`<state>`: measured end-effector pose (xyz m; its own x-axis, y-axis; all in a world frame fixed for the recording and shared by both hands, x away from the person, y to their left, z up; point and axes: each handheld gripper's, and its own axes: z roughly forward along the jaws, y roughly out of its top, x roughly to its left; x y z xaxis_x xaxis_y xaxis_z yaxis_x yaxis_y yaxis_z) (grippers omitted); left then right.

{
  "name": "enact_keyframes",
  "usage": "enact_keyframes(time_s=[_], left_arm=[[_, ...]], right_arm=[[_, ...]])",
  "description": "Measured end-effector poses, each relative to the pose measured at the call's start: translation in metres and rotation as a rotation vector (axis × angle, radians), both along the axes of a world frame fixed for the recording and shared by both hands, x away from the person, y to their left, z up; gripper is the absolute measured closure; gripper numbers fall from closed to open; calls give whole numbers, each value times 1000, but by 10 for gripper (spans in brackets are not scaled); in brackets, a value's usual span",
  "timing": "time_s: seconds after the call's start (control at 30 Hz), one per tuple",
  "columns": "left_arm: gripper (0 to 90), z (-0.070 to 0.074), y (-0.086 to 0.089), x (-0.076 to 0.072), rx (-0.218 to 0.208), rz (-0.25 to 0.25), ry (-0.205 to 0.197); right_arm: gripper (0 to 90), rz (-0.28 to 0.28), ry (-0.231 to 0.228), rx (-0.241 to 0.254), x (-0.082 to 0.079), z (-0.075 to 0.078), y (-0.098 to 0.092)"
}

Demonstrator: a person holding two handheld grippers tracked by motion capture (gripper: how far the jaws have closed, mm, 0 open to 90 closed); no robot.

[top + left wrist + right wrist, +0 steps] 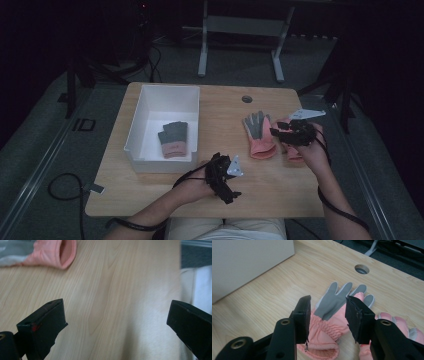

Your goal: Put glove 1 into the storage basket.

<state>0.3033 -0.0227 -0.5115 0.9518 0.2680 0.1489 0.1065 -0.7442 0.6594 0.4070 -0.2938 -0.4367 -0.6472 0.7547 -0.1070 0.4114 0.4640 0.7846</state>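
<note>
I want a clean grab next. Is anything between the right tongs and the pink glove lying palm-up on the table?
Nothing visible. The right tongs hang open just above the pink glove, whose cuff lies between the jaws.

Bin [150, 100] at table's [220, 107] left, one glove [173, 140] inside; two gloves [259, 134] right of centre, side by side; cable hole [247, 99] beyond them.

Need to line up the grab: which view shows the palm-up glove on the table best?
The right gripper view: the glove lies whole, grey palm up, between the open jaws. The high view shows it small and far off. The left gripper view catches just its pink cuff.
</note>
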Motion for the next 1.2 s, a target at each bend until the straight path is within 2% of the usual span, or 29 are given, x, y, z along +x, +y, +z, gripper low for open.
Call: enact_keyframes(time_s=[0.1,0.17,0.27,0.43,0.57,0.6,0.67,0.73,0.8,0.87,0.93,1.0,1.03,1.07,1.2], left_arm=[[18,-14,3,-3,-4,10,25],[18,-23,7,-5,-33,23,37],[19,-35,15,-9,-78,63,30],[18,-48,25,-18,-119,116,-12],[18,-50,30,-23,-117,131,-25],[18,-50,32,-23,-125,137,-35],[18,-50,34,-24,-142,152,-29],[18,-51,37,-25,-155,165,-41],[19,-52,39,-25,-157,162,-35],[18,-51,42,-26,-166,154,-51],[18,-51,43,-29,-186,138,-45],[19,-52,43,-30,-181,133,-48],[19,-53,43,-30,-176,132,-48],[19,-54,42,-30,-172,130,-46],[19,-57,41,-30,-169,126,-41]], right_arm=[[576,-2,2,-3,3,-2,-1],[587,-7,3,-7,5,-4,-1],[604,-9,6,-22,9,-8,1],[635,-26,29,-52,20,-17,10],[667,-53,63,-50,32,-26,17],[673,-60,71,-52,36,-29,20],[674,-77,96,-50,44,-36,26],[664,-94,98,-72,51,-43,33],[649,-103,96,-95,56,-51,40],[636,-115,100,-129,61,-59,47],[636,-127,120,-149,66,-67,51],[636,-137,142,-161,71,-75,55],[640,-150,149,-182,73,-79,56],[647,-160,151,-201,74,-83,58],[748,-182,191,-193,77,-93,61]])
